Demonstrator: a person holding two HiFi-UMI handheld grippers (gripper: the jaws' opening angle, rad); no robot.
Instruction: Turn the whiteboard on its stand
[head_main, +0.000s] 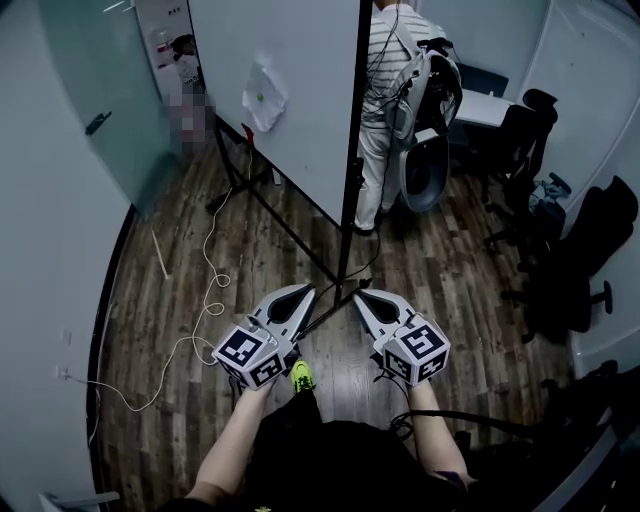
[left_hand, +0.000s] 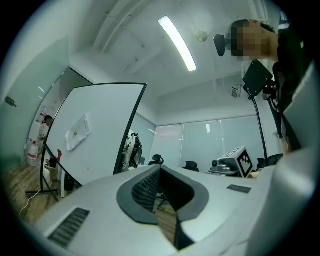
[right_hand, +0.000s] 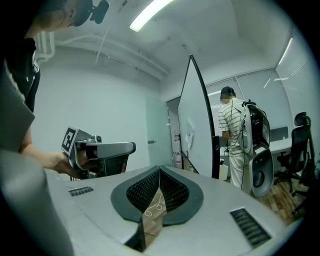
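The whiteboard stands upright on a black wheeled stand ahead of me, and a white cloth hangs on its face. It leans at the left in the left gripper view and shows nearly edge-on in the right gripper view. Both grippers hang side by side low in front of me, short of the stand's foot and touching nothing. The left gripper is shut and empty, as its own view shows. The right gripper is likewise shut with nothing in it.
A person in a striped shirt stands just behind the board's right edge, with grey gear beside them. Black office chairs and a desk fill the right side. A white cable trails over the wooden floor at the left, near a glass wall.
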